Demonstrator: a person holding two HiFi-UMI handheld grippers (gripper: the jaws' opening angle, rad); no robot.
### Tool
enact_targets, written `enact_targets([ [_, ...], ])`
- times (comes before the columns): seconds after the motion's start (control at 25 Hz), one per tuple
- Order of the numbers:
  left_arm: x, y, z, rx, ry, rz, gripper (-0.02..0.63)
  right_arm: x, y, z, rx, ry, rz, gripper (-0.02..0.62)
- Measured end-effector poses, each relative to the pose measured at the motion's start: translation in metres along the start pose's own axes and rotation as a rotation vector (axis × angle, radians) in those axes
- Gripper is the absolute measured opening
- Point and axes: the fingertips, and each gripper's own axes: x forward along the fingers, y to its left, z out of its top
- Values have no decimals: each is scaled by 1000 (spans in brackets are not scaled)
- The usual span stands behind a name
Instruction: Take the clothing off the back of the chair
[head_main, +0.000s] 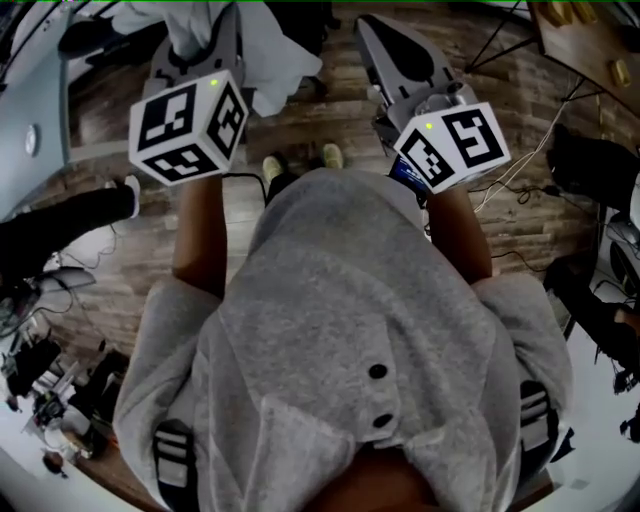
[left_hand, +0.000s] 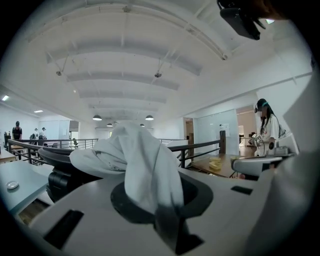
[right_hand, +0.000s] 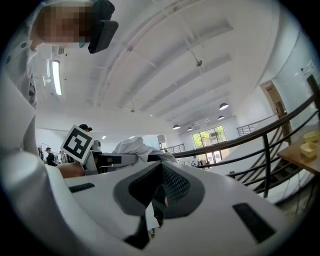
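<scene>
A white garment (head_main: 275, 60) hangs from my left gripper (head_main: 210, 25), whose jaws are shut on it. In the left gripper view the garment (left_hand: 145, 160) bunches up out of the left gripper (left_hand: 160, 200) and droops to the left. My right gripper (head_main: 372, 35) is held level beside it, a little to the right. In the right gripper view the right gripper (right_hand: 155, 200) is shut, with a thin white strip of the garment (right_hand: 149, 220) pinched low between the jaws. More of the garment shows beyond them. No chair shows in any view.
I stand on a wooden floor (head_main: 300, 125) in a grey hooded top (head_main: 350, 330). Another person's dark leg (head_main: 60, 220) is at the left. Cables (head_main: 520, 170) and a wooden table (head_main: 590, 45) are at the right. A black railing (right_hand: 260, 145) runs ahead. A person (left_hand: 265, 125) stands far right.
</scene>
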Motion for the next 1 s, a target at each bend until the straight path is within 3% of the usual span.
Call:
enact_targets([
  [0.56,22,-61,-9,11,19,-164,77,-35,-24,5,-7,-18,-108,11],
  [1.0,24,-134,-25,12,68,-314,77,-73,-40,10,-7,-19,-184,12],
])
